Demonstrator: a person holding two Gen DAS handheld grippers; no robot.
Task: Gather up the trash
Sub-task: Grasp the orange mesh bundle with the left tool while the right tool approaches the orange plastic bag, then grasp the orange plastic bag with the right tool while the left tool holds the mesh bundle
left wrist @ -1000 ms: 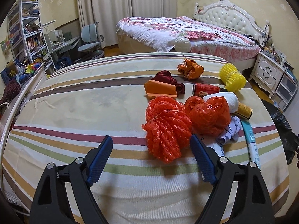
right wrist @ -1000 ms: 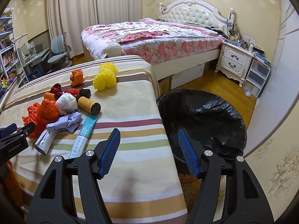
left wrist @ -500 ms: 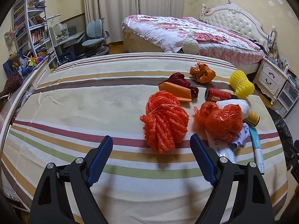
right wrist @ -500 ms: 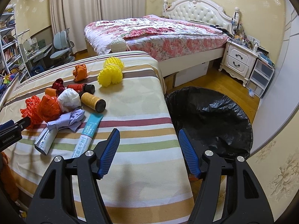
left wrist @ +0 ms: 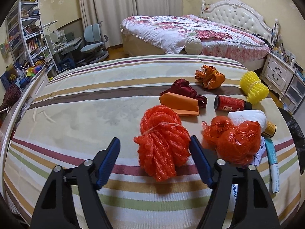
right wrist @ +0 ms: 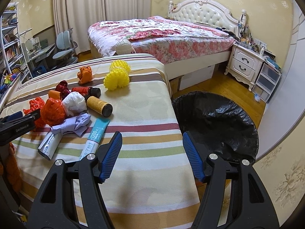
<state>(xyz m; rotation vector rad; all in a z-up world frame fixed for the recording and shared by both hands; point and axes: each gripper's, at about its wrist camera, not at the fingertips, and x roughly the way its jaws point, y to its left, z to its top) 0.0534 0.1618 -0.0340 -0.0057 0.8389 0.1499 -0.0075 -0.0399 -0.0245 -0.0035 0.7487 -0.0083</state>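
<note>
while the left gripper [left wrist: 154,152] closes, its ribbed blue pads flank the orange foam net bundle [left wrist: 162,143]; the right-hand pad looks to touch the bundle's edge, the left-hand pad stands clear of it, so no pinch yet. bundle: tubular mesh foam, bunched and tied with thin string, lying on the striped woven cloth [left wrist: 76,114]. taking the bundle as landmark: just to its right, a crinkled glossy red-orange plastic bag [left wrist: 236,143]; behind that bag, a soft white crumpled wad [left wrist: 251,117] and a yellow cylinder [left wrist: 270,129]. behind the bundle, a flat orange wedge-shaped paper [left wrist: 179,103] against a dark red satin knot [left wrist: 183,87]; further back and right, a red cylindrical bottle [left wrist: 230,104], a crumpled orange foil wrapper [left wrist: 209,76] and a yellow foam net roll [left wrist: 253,89]. far right of the bundle, a teal-and-white flat tube [left wrist: 272,164].

right gripper [right wrist: 152,152]: jaws spread, nothing between them, over the cloth's edge. beside that edge, on the wood floor, a round bin lined with a wrinkled black bag [right wrist: 219,118].
</note>
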